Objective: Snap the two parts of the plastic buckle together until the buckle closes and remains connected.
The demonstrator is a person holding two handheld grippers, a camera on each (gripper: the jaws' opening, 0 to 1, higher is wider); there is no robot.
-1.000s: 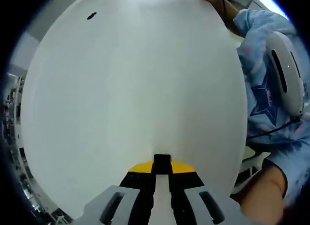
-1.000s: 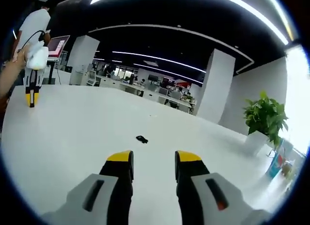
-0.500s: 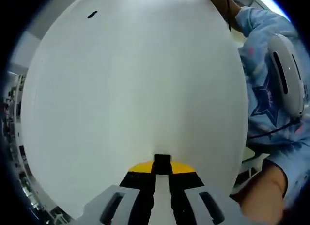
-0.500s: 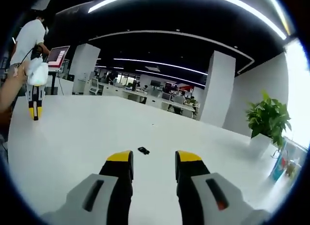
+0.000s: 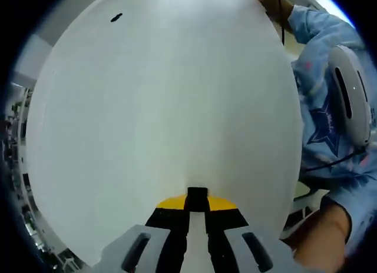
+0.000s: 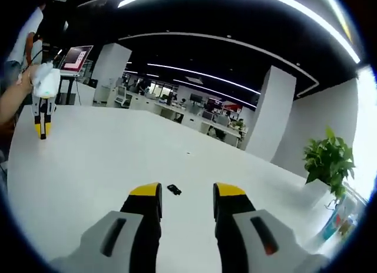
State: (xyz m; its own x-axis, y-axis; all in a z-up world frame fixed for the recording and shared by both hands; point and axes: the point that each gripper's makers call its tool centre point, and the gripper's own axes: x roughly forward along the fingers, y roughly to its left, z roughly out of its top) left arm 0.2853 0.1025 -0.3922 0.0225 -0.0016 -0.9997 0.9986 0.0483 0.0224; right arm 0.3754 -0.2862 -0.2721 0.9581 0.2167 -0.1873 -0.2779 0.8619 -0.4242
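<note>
Right gripper [image 6: 187,197] jaws parted, lined up on small black plastic buckle piece [image 6: 174,189] ahead; left gripper [image 5: 197,203] pinches another black piece (presumably its mate) above white table [image 5: 165,108].

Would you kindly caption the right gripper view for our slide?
Open right gripper approaching a small black buckle on the white table.

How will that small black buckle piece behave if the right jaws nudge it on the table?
The buckle piece looks tiny and flat, so probably light and stiff, unlikely to roll. The table looks smooth and glossy, so it may skid rather than stay put. The right gripper stands open, much wider than the piece, so centring could be fiddly.
</note>
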